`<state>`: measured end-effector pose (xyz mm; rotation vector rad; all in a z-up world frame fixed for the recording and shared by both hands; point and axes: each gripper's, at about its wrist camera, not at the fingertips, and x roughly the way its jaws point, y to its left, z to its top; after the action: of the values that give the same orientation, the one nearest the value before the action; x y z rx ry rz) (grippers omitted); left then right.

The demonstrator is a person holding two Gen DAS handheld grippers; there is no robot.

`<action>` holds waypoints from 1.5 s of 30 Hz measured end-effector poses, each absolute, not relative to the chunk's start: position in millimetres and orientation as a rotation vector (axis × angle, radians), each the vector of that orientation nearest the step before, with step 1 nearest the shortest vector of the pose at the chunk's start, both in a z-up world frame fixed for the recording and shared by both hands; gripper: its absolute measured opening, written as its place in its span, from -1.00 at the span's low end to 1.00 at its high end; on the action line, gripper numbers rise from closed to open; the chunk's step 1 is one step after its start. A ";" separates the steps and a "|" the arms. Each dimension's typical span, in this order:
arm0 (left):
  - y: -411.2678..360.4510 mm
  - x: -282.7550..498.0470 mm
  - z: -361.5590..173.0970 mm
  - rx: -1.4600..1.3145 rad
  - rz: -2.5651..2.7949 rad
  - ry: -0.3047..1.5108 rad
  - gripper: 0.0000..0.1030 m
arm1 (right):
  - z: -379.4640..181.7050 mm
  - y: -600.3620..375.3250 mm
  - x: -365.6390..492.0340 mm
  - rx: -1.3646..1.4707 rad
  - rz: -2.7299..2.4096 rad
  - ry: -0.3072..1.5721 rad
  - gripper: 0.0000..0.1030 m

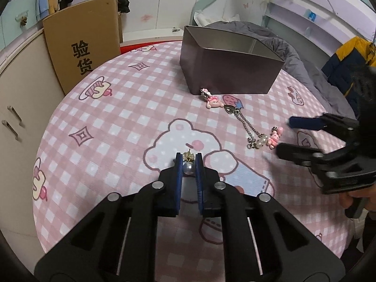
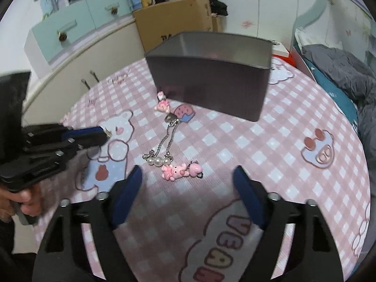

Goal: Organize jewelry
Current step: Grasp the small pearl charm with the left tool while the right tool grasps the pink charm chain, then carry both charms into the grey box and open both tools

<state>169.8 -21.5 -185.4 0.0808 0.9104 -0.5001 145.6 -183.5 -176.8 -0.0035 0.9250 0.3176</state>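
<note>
My left gripper (image 1: 188, 162) is shut on a pearl earring (image 1: 189, 167) with a gold top, held just above the pink checked cloth (image 1: 122, 117). An open grey metal box (image 1: 225, 70) stands at the far side; it also shows in the right wrist view (image 2: 211, 80). A silver chain with pearls and a pink bear charm (image 2: 178, 171) lies in front of my open right gripper (image 2: 188, 176), which is empty. A second pink charm (image 2: 162, 105) lies by the box's near corner. The left gripper (image 2: 103, 134) shows at the left of the right wrist view.
A cardboard box (image 1: 82, 47) leans against a beige cabinet (image 1: 21, 108) at the left. A bed with a grey duvet (image 2: 347, 70) lies to the right. The table edge curves close behind the metal box.
</note>
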 end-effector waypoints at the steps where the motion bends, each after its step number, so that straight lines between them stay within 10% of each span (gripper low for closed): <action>1: -20.4 168.7 -184.5 0.074 -0.501 0.910 -0.79 | -178.2 -180.4 145.2 -0.036 0.315 0.910 0.36; 6: -16.2 165.1 -181.0 0.049 -0.499 0.905 -0.79 | -178.1 -171.1 140.7 -0.137 0.337 0.887 -0.30; 45: -73.6 236.1 -26.6 -0.023 -0.646 0.616 -0.79 | -23.7 -240.4 204.0 0.160 0.347 0.637 -0.30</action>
<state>236.1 -73.6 -26.6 -0.0230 0.6159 -0.6463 204.0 -240.4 -23.7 0.1603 0.6369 0.3475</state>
